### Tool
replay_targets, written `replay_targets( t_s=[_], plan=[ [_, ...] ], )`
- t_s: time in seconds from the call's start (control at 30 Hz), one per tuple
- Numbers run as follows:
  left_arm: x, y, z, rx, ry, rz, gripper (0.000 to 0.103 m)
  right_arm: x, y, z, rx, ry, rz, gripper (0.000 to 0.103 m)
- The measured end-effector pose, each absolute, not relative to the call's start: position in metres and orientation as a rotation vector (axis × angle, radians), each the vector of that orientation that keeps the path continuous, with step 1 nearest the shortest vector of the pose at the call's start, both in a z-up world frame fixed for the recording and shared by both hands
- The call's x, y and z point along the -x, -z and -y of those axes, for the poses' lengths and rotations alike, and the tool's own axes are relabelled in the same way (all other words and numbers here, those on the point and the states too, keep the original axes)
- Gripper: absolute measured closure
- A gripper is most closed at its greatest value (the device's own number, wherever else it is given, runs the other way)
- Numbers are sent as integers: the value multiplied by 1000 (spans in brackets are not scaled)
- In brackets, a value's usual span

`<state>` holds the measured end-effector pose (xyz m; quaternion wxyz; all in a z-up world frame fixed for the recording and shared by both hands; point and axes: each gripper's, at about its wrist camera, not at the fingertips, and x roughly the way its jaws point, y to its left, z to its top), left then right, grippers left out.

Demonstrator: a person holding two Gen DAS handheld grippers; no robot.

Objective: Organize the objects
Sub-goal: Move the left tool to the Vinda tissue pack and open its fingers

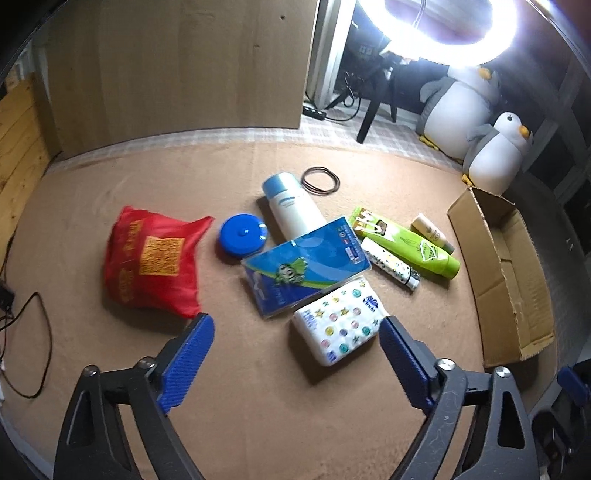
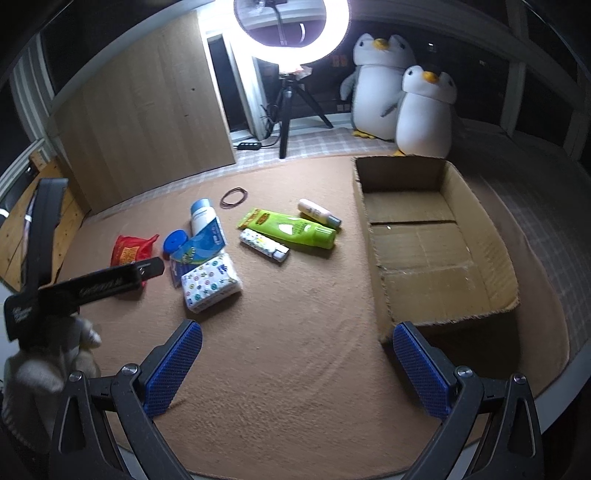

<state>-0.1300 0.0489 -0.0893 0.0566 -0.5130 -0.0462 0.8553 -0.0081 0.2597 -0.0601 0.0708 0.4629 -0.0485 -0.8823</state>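
On the tan carpeted surface point(image 1: 258, 406), a loose cluster of small goods lies left of an open brown cardboard box point(image 2: 436, 236), which holds nothing visible. The left gripper point(image 1: 295, 354) hovers just above the carpet with its 2 blue-padded fingers point(image 1: 188, 365) spread wide and nothing between them; the white tissue pack printed with coloured dots point(image 1: 341, 321) lies just ahead, in line with the gap. Touching that pack is a flat blue packet with a green cartoon figure point(image 1: 303, 266), which leans over the lower end of a white cylindrical bottle with a pale blue cap point(image 1: 291, 206). A round blue lid-shaped container point(image 1: 242, 236) sits beside the bottle, and a crumpled red plastic bag with yellow print point(image 1: 155, 258) lies further left. A ring of thin dark rubber bands point(image 1: 319, 180) rests behind the bottle. Nearer the box lie a lime-green tube point(image 1: 410, 242), a small white patterned lighter-shaped item point(image 1: 389, 264) against it, and a small cream bottle point(image 1: 432, 232). The right gripper point(image 2: 295, 362) is likewise wide open and holds nothing, its right finger close to the box's near corner. Behind stand 2 plush penguins point(image 2: 424, 110) and a glowing ring light on a tripod point(image 2: 291, 33).
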Motion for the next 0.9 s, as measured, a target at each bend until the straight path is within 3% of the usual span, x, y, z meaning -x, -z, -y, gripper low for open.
replay_targets(
  t_s=[0.17,0.33,0.6,0.9],
  plan=[
    [148,102,-57,1591,-2552,171,22,5,63,-275,-1412,2670,170,1],
    [167,123,-63,1649,-2491,207,51,2,65,-286,-1429,2683,187,1],
    [174,141,-72,1674,-2439,197,59,-1,68,-303,-1453,2701,208,1],
    [159,149,-87,1658,-2361,150,59,1,71,-303,-1456,2682,205,1]
  ],
)
